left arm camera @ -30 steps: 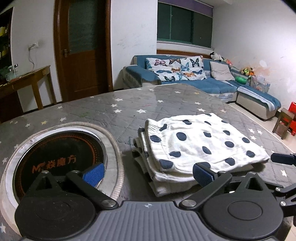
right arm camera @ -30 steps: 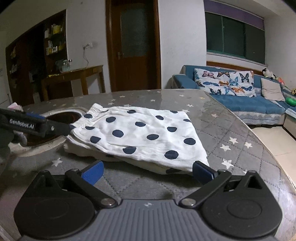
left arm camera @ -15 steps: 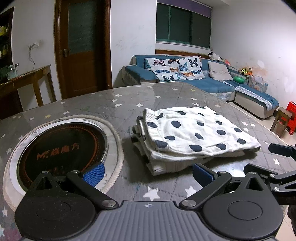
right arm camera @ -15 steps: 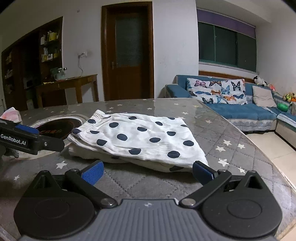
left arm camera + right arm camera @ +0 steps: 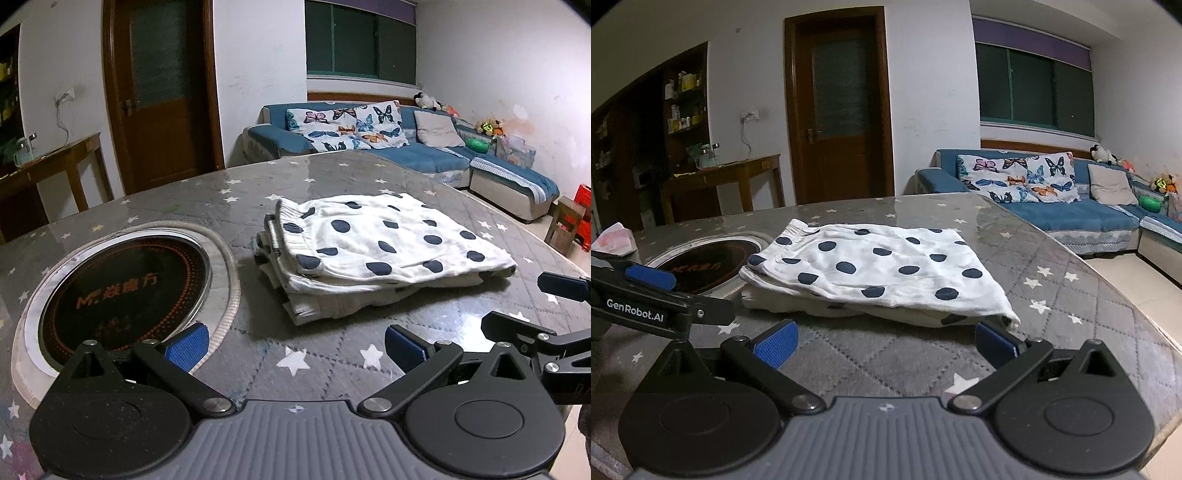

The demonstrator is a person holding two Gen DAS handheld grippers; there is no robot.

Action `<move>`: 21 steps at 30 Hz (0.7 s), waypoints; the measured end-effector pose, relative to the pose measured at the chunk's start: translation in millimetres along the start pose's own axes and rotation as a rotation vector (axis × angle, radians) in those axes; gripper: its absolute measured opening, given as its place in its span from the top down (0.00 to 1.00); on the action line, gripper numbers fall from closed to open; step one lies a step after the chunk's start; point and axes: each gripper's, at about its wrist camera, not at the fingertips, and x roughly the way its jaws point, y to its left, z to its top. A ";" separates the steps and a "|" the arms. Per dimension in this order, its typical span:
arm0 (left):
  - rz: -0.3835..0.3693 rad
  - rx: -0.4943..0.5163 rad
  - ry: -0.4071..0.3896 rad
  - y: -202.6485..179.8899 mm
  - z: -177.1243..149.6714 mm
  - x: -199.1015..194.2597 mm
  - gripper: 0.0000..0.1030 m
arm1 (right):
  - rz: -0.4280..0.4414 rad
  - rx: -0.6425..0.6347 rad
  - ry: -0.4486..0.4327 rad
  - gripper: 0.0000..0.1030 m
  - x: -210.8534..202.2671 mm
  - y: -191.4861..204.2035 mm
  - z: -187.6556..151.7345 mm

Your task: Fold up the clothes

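White navy-dotted folded garment stack (image 5: 380,254) lies mid grey star-print table (image 5: 332,177), ahead-right of left tool (image 5: 295,347), dead ahead of nearer right tool (image 5: 886,345); both released, empty.

Soft matt cotton clothes (image 5: 384,243); glossy quilted table (image 5: 332,177).

White navy-dotted clothes (image 5: 384,251) folded, stacked flat on star-patterned table (image 5: 332,173).
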 end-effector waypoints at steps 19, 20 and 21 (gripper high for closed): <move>-0.004 0.055 0.023 -14.6 -8.1 4.0 0.00 | -0.040 0.055 0.012 0.00 2.9 -1.5 -10.4; -0.006 0.057 0.025 -15.2 -8.3 4.5 0.00 | -0.040 0.055 0.014 0.00 3.4 -1.5 -10.5; -0.008 0.059 0.026 -15.9 -8.5 5.0 0.00 | -0.040 0.056 0.015 0.00 3.8 -1.7 -10.6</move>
